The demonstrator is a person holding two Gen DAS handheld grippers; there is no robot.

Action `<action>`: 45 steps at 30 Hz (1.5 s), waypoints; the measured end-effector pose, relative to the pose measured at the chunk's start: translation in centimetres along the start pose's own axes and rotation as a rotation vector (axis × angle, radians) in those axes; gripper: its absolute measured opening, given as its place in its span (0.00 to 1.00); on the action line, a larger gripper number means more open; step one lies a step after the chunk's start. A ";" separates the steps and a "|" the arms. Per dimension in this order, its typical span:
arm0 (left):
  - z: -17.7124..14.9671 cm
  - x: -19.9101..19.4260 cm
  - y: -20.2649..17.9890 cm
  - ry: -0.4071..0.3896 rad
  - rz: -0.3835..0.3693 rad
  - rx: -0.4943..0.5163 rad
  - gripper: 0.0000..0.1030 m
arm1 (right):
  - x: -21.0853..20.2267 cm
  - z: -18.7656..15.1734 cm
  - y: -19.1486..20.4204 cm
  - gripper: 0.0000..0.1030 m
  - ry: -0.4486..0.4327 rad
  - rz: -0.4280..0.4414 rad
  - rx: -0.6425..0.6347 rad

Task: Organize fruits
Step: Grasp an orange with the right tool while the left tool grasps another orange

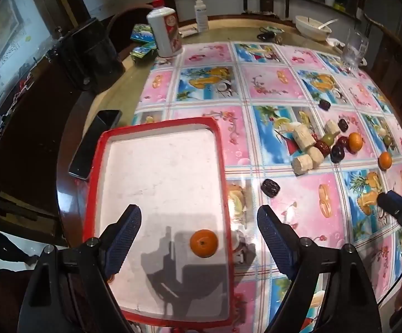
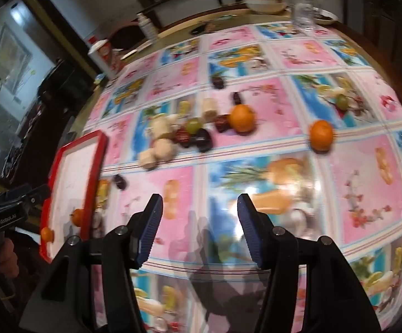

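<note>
fruit-print oilcloth (image 1: 270, 83) covers a round table, its far edge crowded with a white bottle (image 1: 164, 32), a bowl (image 1: 313, 27) and a glass (image 1: 355, 47). near the table's left edge sits a red-rimmed tray (image 1: 220, 149); one orange (image 1: 203, 243) lies at its near right corner, between the wide-spread, empty fingers of the left gripper (image 1: 198, 236). the right wrist view is motion-blurred; the right gripper (image 2: 200, 222) hangs over bare cloth, also spread wide and empty. toward the table's right edge lies a loose heap (image 2: 178, 136) of pale chunks, dark dates and a green grape, hard to separate, with two oranges (image 2: 242, 118) (image 2: 321, 134) beside it.
</note>
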State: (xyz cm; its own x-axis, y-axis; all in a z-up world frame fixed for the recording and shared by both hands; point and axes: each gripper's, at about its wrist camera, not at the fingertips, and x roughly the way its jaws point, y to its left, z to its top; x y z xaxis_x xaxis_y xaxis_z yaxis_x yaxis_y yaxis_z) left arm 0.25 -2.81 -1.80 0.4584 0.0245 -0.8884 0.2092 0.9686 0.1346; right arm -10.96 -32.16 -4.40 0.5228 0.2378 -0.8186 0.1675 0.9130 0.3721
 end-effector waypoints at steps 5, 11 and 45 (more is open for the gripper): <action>-0.1 1.8 -3.5 0.073 -0.025 0.092 0.83 | 0.7 1.3 -4.7 0.56 -0.015 -0.102 0.064; -0.3 3.7 -6.6 0.140 -0.064 0.158 0.82 | 1.9 4.0 -9.6 0.56 -0.056 -0.141 0.157; 9.5 8.3 -23.9 -0.005 -0.121 0.424 0.81 | 2.8 1.4 -12.1 0.37 0.044 -0.081 0.180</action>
State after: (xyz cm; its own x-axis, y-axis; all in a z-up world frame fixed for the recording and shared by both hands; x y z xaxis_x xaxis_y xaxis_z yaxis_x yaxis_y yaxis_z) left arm 7.30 -28.08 -8.20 0.4128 -0.0848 -0.9069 0.5971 0.7770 0.1992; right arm -10.37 -43.01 -10.53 0.4654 0.1841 -0.8657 0.3559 0.8567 0.3735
